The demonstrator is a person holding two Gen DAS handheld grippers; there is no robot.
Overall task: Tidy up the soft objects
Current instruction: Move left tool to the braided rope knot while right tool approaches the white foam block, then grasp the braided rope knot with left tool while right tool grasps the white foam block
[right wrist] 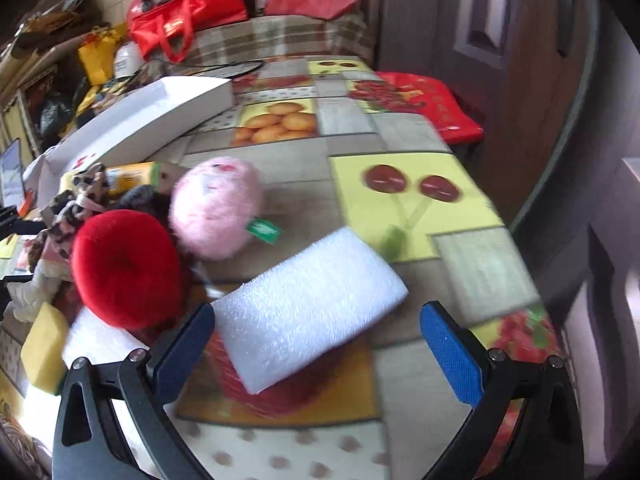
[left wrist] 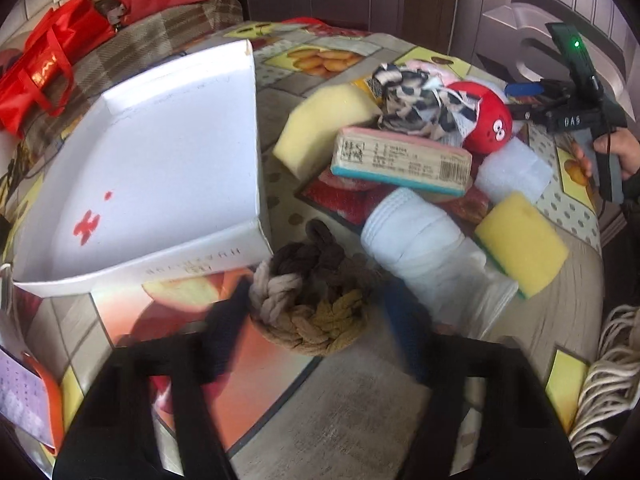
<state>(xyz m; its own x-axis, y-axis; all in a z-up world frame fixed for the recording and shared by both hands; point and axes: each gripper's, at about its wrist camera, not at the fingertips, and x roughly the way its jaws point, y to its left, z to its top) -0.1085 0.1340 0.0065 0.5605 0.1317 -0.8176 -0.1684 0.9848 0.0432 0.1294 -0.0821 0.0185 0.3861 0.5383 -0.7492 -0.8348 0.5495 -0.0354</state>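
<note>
Left hand-held gripper spread around rope knot, right hand-held gripper spread, white box bare.

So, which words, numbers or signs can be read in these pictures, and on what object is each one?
"DAS": on the right gripper.
Barcode and printed lines on the wrapped sponge pack: too small to read.
Grey lettering on the white box wall: upside down, blurred.
Gold print on the red bag: unreadable.

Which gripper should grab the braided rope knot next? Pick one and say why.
Left. The left gripper is open with its fingers on either side of the rope knot, next to the white box. The right gripper faces the white foam pad instead.
</note>
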